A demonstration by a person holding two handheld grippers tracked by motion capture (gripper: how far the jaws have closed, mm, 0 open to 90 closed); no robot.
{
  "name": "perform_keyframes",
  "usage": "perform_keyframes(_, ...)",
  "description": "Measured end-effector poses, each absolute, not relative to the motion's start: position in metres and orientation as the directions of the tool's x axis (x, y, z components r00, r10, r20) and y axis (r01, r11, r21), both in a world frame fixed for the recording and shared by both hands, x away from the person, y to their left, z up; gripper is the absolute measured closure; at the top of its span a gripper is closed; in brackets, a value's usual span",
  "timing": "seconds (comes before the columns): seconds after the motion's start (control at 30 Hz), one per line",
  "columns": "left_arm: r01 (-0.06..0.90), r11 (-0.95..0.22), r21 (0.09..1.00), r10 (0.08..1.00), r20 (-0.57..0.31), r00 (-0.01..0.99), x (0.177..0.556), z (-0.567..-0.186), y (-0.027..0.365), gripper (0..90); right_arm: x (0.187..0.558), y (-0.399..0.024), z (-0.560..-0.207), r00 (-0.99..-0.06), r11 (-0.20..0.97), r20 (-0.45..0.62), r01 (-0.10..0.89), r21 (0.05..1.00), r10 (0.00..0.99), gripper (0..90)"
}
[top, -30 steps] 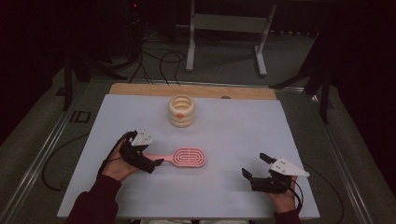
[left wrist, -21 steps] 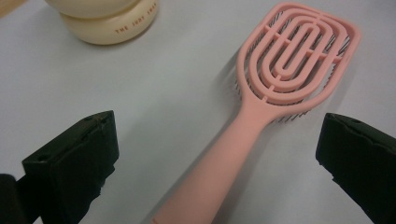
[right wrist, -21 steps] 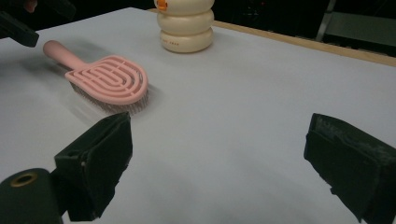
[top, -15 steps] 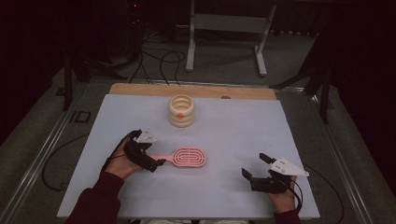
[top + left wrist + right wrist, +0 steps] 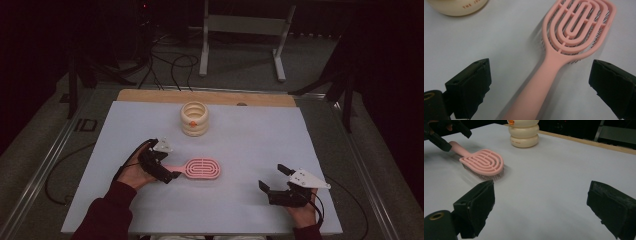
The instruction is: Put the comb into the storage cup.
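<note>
1. Near the left front of the white surface [image 5: 310, 150] lies a pink hairbrush [image 5: 200, 168], bristles down, with its handle pointing toward the left gripper [image 5: 167, 172].
2. The left gripper's fingers [image 5: 470, 87] stand on both sides of the handle and have just been closing a little, but they do not press it yet; the handle is between them, nearer to the left finger.
3. The right gripper [image 5: 272, 182] rests at the right front, well apart from the brush, and its fingers [image 5: 477, 207] are released and hold nothing.
4. Risk: the handle is smooth, rounded plastic and gets thinner toward its end, so I think it can slip or turn between the flat pads when they close.
5. Risk: because the handle is not centred, one finger may touch first and push the brush sideways over the smooth surface.
6. Risk: the head is heavier than the handle, so in a lift the brush may tip down at the head end.
7. The head is an oval of open, curved ribs with thin dark bristles under it.
8. Farther back stands a cream jar [image 5: 194, 118] made of stacked rounded rings, glossy, with a small orange spot; it is well apart from the brush.
</note>
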State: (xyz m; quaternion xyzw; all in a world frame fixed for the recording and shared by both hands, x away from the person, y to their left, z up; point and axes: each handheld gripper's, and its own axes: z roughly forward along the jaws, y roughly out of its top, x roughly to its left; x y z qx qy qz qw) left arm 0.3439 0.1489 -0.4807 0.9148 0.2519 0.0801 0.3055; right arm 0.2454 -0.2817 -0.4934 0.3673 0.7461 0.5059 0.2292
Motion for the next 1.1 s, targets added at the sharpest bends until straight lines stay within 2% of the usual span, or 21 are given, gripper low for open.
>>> perform_keyframes(0.23, 0.409, -0.719, 0.562, 0.488, -0.011, 0.873, 0.346, -0.486, 0.141, 6.7, 0.246, -0.282, -0.494, -0.626, 0.221, 0.028, 0.317, 0.922, 0.779, 8.0)
perform_keyframes(0.63, 0.394, -0.78, 0.487, 0.441, -0.02, 0.897, 0.351, -0.492, 0.128, 18.5, 0.246, -0.281, -0.494, -0.628, 0.222, 0.03, 0.319, 0.922, 0.777, 8.0)
perform_keyframes(0.73, 0.384, -0.801, 0.46, 0.427, -0.013, 0.904, 0.35, -0.496, 0.125, 23.2, 0.246, -0.281, -0.494, -0.628, 0.221, 0.031, 0.32, 0.921, 0.777, 8.0)
perform_keyframes(1.1, 0.356, -0.835, 0.421, 0.391, -0.003, 0.92, 0.353, -0.498, 0.115, 50.7, 0.246, -0.281, -0.494, -0.63, 0.221, 0.033, 0.32, 0.921, 0.776, 8.0)
